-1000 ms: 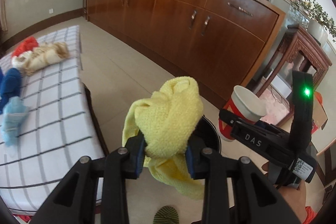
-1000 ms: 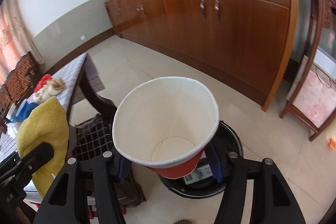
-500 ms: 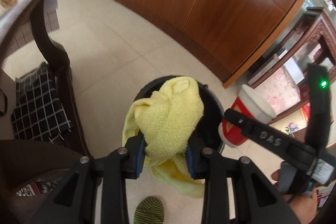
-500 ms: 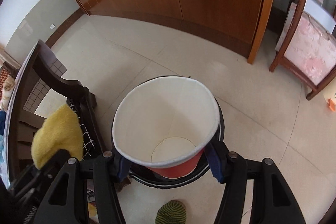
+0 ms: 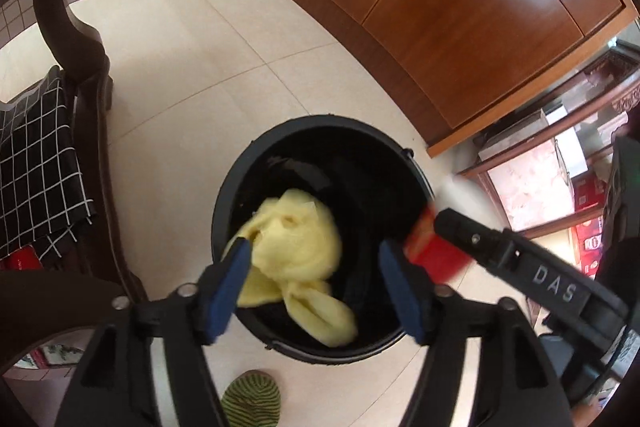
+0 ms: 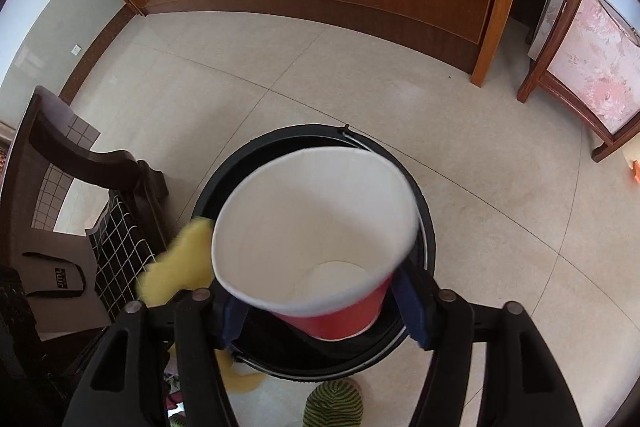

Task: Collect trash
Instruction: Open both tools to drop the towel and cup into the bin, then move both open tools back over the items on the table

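Note:
A black round bin (image 5: 236, 195) stands on the tiled floor right below both grippers; it also shows in the right wrist view (image 6: 428, 223). My left gripper (image 5: 320, 279) is open above it, and the yellow cloth (image 5: 296, 247) is loose between the pads, dropping into the bin. The cloth shows blurred in the right wrist view (image 6: 176, 267). My right gripper (image 6: 324, 307) has opened; the red paper cup (image 6: 320, 247) with a white inside tilts between the pads, over the bin. The cup is a red blur in the left wrist view (image 5: 432, 251).
A dark wooden chair (image 5: 80, 67) with a black checked cushion (image 5: 36, 171) stands left of the bin. A long wooden sideboard (image 5: 460, 7) runs behind. A wooden stand (image 6: 580, 39) is at the right. A striped slipper toe (image 5: 252, 403) is at the near side.
Both grippers moved down over the bin. The left jaws opened and let go of the yellow cloth, which falls into the bin. The right jaws spread and the cup tilts loose.

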{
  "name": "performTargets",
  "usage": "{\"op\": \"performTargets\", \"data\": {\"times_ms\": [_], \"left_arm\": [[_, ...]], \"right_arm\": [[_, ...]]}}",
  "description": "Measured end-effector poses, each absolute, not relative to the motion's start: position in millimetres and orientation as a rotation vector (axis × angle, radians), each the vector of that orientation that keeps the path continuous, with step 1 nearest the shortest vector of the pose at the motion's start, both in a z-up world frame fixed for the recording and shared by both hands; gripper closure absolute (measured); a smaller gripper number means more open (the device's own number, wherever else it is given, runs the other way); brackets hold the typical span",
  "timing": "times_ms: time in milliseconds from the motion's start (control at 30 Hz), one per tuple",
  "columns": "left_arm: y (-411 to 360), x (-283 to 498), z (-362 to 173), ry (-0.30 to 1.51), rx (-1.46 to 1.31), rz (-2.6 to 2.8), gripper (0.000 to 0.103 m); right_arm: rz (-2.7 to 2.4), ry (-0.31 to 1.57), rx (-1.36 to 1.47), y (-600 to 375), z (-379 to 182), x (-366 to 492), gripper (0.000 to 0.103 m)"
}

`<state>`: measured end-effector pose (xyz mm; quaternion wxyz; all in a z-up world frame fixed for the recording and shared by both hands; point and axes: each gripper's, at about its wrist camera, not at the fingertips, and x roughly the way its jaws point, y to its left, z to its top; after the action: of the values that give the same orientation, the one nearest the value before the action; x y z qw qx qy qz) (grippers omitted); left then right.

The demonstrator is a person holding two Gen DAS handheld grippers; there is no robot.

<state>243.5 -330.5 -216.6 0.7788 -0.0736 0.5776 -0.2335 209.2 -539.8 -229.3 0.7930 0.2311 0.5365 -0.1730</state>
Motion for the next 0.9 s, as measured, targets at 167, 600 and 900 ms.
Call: {"op": "performTargets", "data": {"times_ms": [167, 600, 900], "left_arm": [[-324.5, 239.6, -201.8, 1.17, -0.13, -0.475, 0.033], [-280.0, 210.1, -106.9, 0.916, -0.037, -0.443, 0.033], [-194.6, 188.0, -50.1, 0.765, -0.057, -0.371, 0.033]], "right_arm": [[-0.435, 1.112, 0.5, -546.3, -220.3, 204.5, 0.024], [-0.422, 0.908, 0.416, -508.5, -150.5, 173.8, 0.024], [-0.273, 0.82, 0.334, -435.0, -112.6, 163.3, 0.024]]}}
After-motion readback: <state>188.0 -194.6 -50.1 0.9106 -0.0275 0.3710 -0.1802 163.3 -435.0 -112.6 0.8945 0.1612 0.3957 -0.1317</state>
